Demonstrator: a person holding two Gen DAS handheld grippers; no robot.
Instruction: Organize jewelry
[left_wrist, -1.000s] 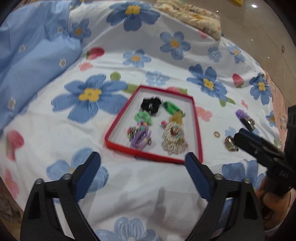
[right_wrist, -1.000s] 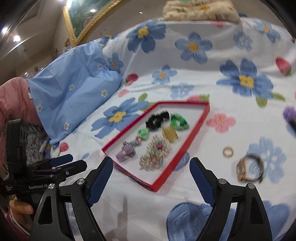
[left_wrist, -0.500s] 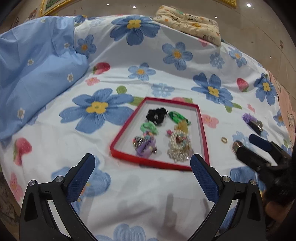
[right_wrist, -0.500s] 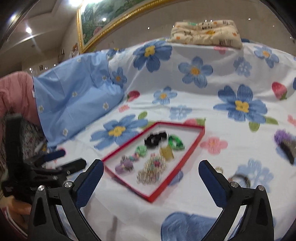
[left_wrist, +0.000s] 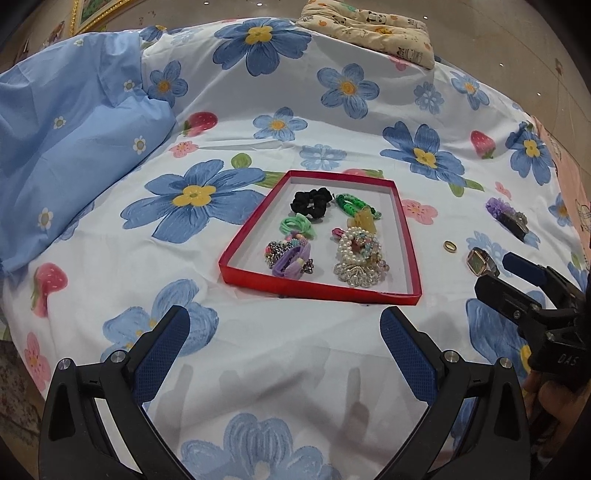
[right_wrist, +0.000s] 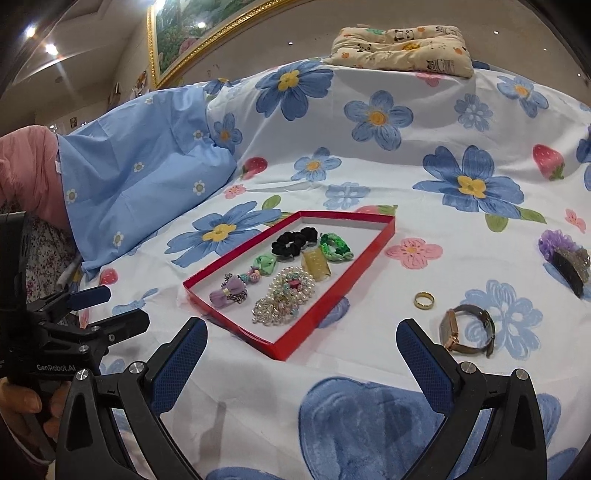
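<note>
A red tray sits on the flowered bedsheet, holding a black scrunchie, green bands, a purple bow and a pearl cluster; to its right on the sheet lie a gold ring, a wristwatch just beside it, and a purple hair clip farther off; the left gripper hovers before the tray, fingers spread wide, nothing between them; the right gripper is likewise spread and empty, the wristwatch just past its right finger.
</note>
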